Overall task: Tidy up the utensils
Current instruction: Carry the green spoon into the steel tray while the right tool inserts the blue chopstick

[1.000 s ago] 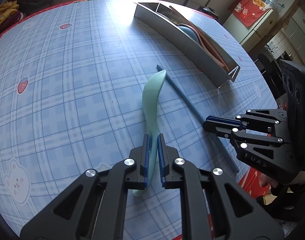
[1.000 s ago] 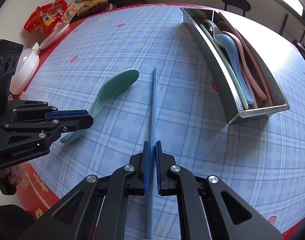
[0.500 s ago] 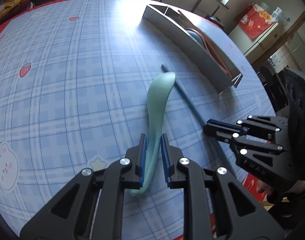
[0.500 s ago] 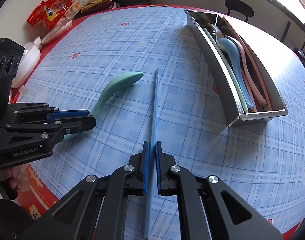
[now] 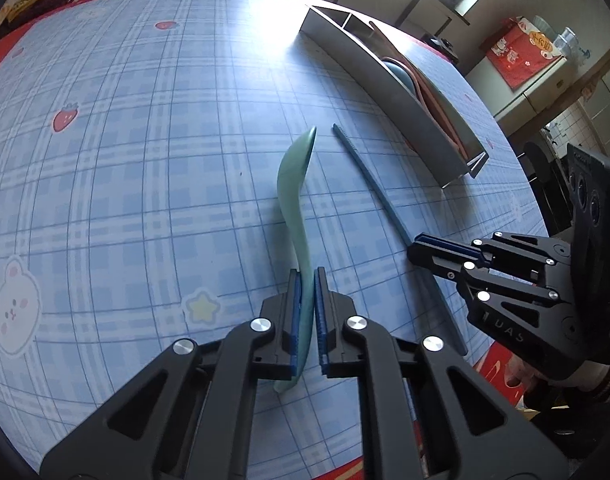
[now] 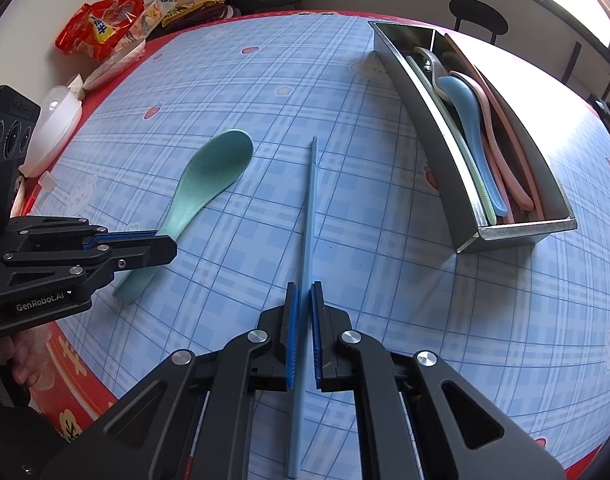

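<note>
A mint green spoon [image 5: 291, 184] lies on the blue checked tablecloth, its bowl pointing away from me. My left gripper [image 5: 307, 276] is closing on the spoon's handle, and both blue pads press against it. To its right lies a long blue chopstick [image 6: 311, 208]. My right gripper [image 6: 303, 292] is shut on the near part of that chopstick. In the right wrist view the left gripper [image 6: 165, 242] sits over the spoon [image 6: 213, 176] handle. A metal tray [image 6: 517, 234] at the far right holds a blue spoon [image 6: 465, 108] and pink utensils.
Snack bags [image 6: 105, 28] and a white lidded container [image 6: 55, 120] sit along the table's far left edge. The red table rim [image 6: 69, 360] runs close under both grippers. A dark chair [image 6: 479, 16] stands beyond the table, and a hand [image 6: 21, 360] grips the left tool.
The left jaws widened a little around the spoon handle, then closed back onto it, and the left gripper rolled slightly. The right gripper and chopstick stayed where they were.
</note>
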`<state>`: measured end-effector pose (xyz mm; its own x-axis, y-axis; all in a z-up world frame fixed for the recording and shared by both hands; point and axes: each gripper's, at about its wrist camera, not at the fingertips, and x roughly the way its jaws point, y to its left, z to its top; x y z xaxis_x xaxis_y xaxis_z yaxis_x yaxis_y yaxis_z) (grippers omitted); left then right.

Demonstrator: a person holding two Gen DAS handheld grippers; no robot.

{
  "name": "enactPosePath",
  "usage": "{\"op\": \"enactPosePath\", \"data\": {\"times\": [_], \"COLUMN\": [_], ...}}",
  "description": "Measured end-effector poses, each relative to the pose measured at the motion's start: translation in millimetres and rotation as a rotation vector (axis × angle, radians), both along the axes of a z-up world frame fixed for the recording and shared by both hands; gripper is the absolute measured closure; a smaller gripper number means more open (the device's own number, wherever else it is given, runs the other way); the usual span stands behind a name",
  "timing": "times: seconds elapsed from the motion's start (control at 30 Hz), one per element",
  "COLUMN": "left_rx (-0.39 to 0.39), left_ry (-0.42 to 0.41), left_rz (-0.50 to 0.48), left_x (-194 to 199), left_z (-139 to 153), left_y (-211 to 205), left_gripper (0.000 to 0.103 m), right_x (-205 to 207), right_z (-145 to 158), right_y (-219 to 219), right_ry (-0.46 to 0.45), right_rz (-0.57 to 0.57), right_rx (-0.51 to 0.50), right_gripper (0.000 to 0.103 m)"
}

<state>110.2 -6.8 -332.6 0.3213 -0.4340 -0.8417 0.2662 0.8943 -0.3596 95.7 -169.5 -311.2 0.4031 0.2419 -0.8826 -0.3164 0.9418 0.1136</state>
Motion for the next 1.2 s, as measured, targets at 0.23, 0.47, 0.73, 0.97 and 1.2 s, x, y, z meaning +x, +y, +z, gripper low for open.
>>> {"op": "enactPosePath", "data": {"times": [0.23,0.47,0.73,0.97,1.2], "left_rx": [0.001,-0.011,-0.016,-0.104,-0.168], "left_ry": [0.006,0.006,0.002,0.069,0.035], "left_rz": [0.006,0.008,0.008,0.074,0.139], "left_x": [-1,-2,-3,2,8], "left_z": [-2,-5,-5,-8,20], "left_y": [3,5,6,17,24], "left_gripper": [0.092,0.090,0.090,0.092,0.092], "right_x": [0,1,0,-3,4], "right_z": [0,0,0,16,40], "right_y": [3,2,-9,-17,-50], "right_ry": [-0.005,-0.001,0.029,-0.012,-0.055], "right_rz": [0.008,0.006,-0.032,-0.037,-0.092], "right_rx": [-0.014,-0.004,0.077,0.138,0.232], "right_gripper": [0.096,0.096,0.097,0.097,0.097]}}
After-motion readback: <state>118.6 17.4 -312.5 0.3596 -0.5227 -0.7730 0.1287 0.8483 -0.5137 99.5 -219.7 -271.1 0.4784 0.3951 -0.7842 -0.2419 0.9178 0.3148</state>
